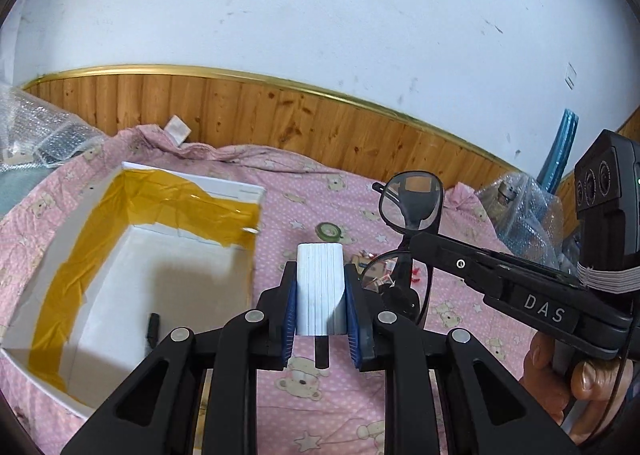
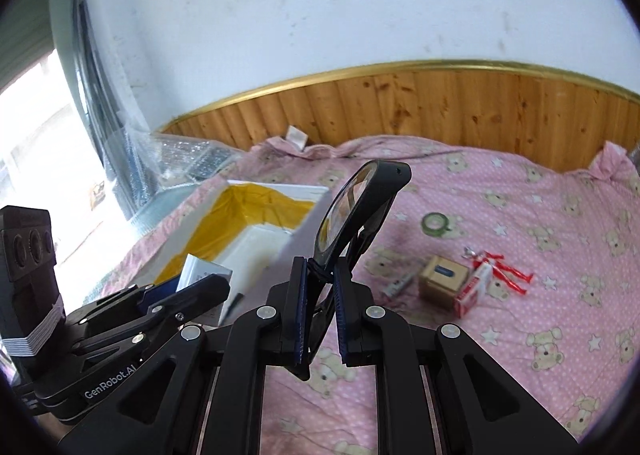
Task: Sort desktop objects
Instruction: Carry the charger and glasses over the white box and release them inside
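I am working over a bed under a pink bear-print sheet (image 2: 500,191), with the white box (image 1: 132,255), lined in yellow tape, lying open on it to my left. My left gripper (image 1: 320,295) is pinching a ribbed white block (image 1: 320,287) just beside the box's right wall. My right gripper (image 2: 320,295) is pinching black-framed glasses (image 2: 360,211) by the frame, lenses tipped upward, close alongside the left one. The grip on the glasses looks narrow; I judge they could twist or slip out as I am carrying them, and the two grippers are crowding enough to knock together. Both are angled forward and slightly down. A tape roll (image 2: 436,223), small cardboard box (image 2: 442,279) and red toy figure (image 2: 504,267) are waiting on the sheet.
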